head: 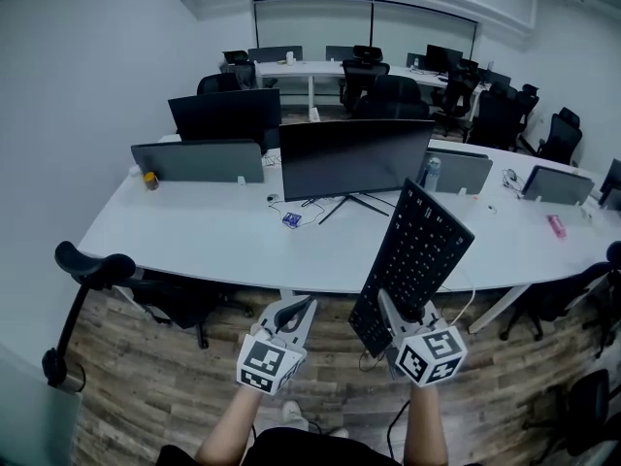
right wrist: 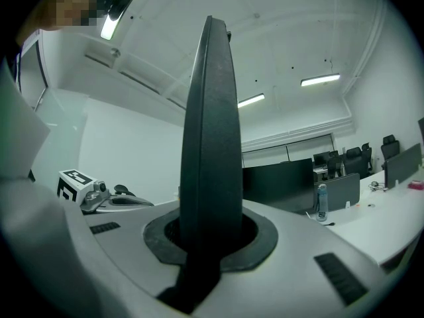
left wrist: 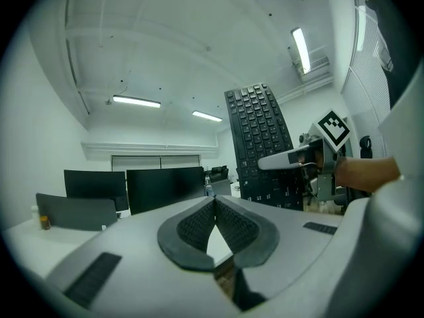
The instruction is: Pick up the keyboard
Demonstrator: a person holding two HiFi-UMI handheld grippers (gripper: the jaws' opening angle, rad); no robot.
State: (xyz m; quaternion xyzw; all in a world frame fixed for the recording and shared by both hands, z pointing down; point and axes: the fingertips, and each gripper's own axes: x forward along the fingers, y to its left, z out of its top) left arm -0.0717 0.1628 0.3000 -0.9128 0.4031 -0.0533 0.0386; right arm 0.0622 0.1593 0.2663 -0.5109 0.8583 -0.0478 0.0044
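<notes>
The keyboard [head: 412, 260] is hanging in the air above the near edge of the white surface [head: 194, 231], already clear of it. It is standing steeply on end, with its key face turned left. The right gripper [head: 403, 316] is clamping its near short end, the fingers set narrow on the thin slab, which is showing edge-on in the right gripper view. The left gripper [head: 294, 314] is hovering just left of it, its fingers pressed together on nothing.

Because the grip is sitting at one end, the long body is probably levering hard against the fingers. A firm, steady clamp and a slow carry would suit, perhaps with the left gripper steadying the free part.

Count: one keyboard, two grippers, two dark monitors [head: 354, 158] on the near surface, three grey dividers [head: 199, 161] and one bottle [head: 433, 171].
</notes>
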